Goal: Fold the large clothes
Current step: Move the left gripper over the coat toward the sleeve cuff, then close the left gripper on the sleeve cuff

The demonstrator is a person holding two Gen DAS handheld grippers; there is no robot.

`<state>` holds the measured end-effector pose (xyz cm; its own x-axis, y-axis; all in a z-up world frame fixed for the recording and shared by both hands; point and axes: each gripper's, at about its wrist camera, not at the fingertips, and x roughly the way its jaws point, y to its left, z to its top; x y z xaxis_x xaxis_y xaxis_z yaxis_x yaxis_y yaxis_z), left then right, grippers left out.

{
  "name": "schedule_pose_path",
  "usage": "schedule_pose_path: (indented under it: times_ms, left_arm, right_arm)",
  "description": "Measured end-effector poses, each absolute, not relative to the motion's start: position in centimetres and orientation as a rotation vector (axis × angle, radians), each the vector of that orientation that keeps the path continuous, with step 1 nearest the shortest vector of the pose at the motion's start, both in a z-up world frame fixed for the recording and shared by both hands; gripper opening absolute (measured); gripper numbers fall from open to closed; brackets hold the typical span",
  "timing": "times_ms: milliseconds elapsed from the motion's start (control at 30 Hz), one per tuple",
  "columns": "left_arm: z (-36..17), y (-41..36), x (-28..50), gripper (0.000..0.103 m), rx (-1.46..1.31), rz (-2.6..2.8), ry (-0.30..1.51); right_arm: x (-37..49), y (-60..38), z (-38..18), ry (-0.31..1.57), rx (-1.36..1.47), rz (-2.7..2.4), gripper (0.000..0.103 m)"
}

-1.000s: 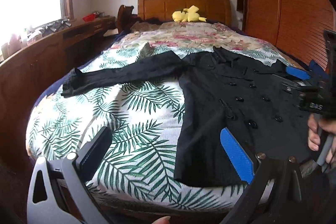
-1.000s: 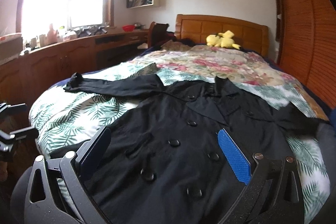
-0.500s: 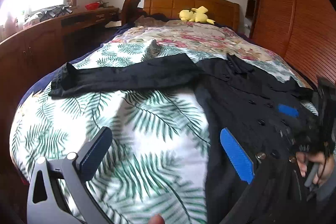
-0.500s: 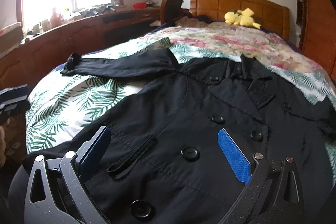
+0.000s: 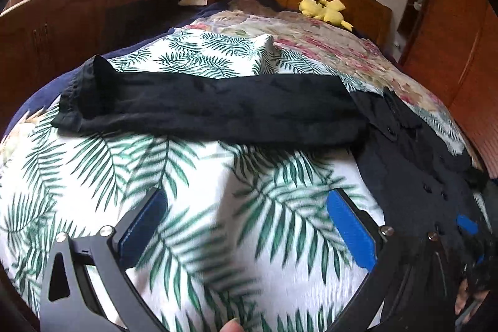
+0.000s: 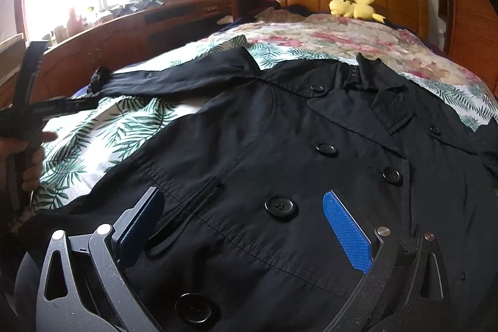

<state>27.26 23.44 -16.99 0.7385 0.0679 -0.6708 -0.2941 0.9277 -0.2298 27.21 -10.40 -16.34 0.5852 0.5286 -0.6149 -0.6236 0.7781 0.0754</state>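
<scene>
Your left gripper (image 5: pixel 246 207): bare palm-print bedspread (image 5: pixel 193 176) ahead | coat sleeve (image 5: pixel 211 108) crosses beyond | wooden cabinets (image 5: pixel 62 21) bound left side

Black double-breasted coat (image 6: pixel 311 164): lies front-up, spread flat on the bed, collar end toward 12 o'clock, hem toward 6 o'clock. Buttoned closed; two columns of large black buttons (image 6: pixel 280 206) run down the front. Lapels folded open at the neck. A welt pocket slit sits at about 8 o'clock of the lower front. One sleeve (image 5: pixel 211 108) extends straight out toward 9 o'clock, flat on the bedding, cuff open at its far end. Fabric lightly creased.
</scene>
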Motion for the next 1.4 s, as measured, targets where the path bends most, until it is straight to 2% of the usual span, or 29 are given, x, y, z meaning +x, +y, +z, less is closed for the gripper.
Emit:
schedule_pose_path:
  times_ms: [233, 400, 467, 600, 767, 900, 967, 1067, 1167, 1400]
  left_arm:
    - [-16.6, 25.0, 30.2, 0.102, -0.449, 0.165, 0.719]
    - [-18.1, 27.0, 32.1, 0.092, -0.562, 0.2, 0.755]
    - [-18.8, 27.9, 32.4, 0.082, -0.614, 0.213, 0.76]
    - [-19.4, 28.5, 32.0, 0.07, -0.664, 0.235, 0.752]
    - [-19.4, 29.4, 32.8, 0.047, -0.675, 0.28, 0.738]
    - [-19.4, 30.1, 34.1, 0.035, -0.654, 0.317, 0.734]
    - [-19.5, 30.0, 34.9, 0.02, -0.604, 0.341, 0.743]
    - [-19.1, 29.8, 35.6, 0.004, -0.571, 0.337, 0.751]
    - [-17.4, 28.7, 35.9, 0.0, -0.5, 0.346, 0.722]
    - [-11.0, 24.1, 36.2, 0.0, -0.298, 0.316, 0.616]
  right_arm:
    - [27.6, -10.3, -16.5, 0.673, -0.157, 0.666, 0.103]
    - [27.5, -10.5, -16.6, 0.67, -0.147, 0.668, 0.103]
    - [27.5, -10.6, -16.6, 0.669, -0.146, 0.668, 0.103]
    - [27.5, -10.6, -16.6, 0.67, -0.147, 0.669, 0.103]
    - [27.6, -10.6, -16.6, 0.675, -0.146, 0.67, 0.103]
    - [27.5, -10.6, -16.6, 0.675, -0.146, 0.671, 0.103]
    - [27.5, -10.6, -16.6, 0.675, -0.145, 0.67, 0.103]
    - [27.4, -10.6, -16.6, 0.674, -0.148, 0.67, 0.103]
    - [27.4, -10.5, -16.6, 0.67, -0.144, 0.67, 0.103]
    - [27.4, -10.5, -16.5, 0.669, -0.138, 0.68, 0.103]
